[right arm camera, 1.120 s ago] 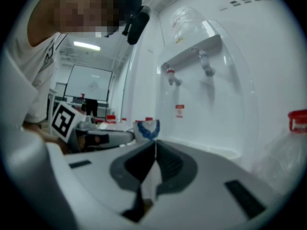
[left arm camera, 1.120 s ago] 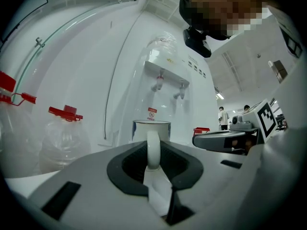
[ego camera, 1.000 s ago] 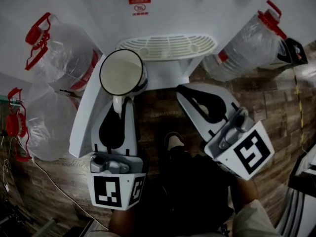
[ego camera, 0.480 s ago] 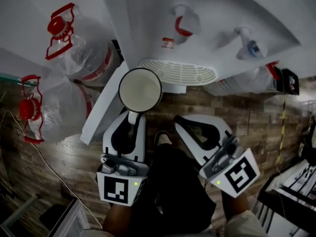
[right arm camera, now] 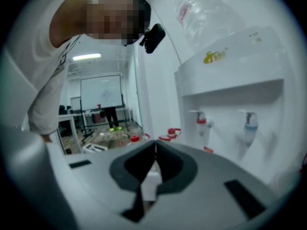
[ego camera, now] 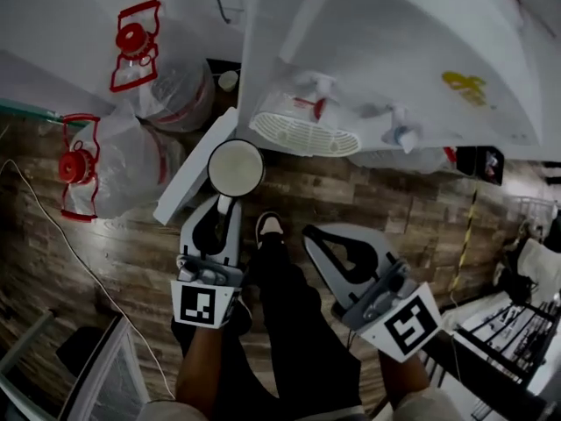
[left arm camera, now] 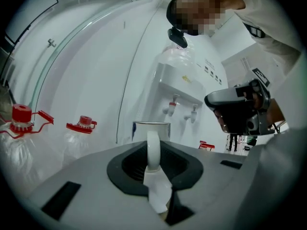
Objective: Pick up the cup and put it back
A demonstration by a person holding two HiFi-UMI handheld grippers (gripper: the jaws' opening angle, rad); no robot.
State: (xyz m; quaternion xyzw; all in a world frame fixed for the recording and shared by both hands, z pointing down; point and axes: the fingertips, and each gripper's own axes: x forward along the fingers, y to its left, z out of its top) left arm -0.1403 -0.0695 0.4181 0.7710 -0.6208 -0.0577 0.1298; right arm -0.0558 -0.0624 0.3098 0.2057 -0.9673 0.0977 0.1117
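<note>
We find the left claw [ego camera: 225, 203] closed part-way on the handle of the cup [ego camera: 235, 167], which stands upright at its tips. The right claw [ego camera: 308, 232], lower right of centre, is closed and empty.

Since a second ago the cup has drawn off from the left edge of the tray [ego camera: 304, 134], and the taps [ego camera: 317, 105] have entered the head view. We judge the pick-up done and the return outstanding.

The cup now lies left of centre, just beyond the left claw and lower left of the tray.
</note>
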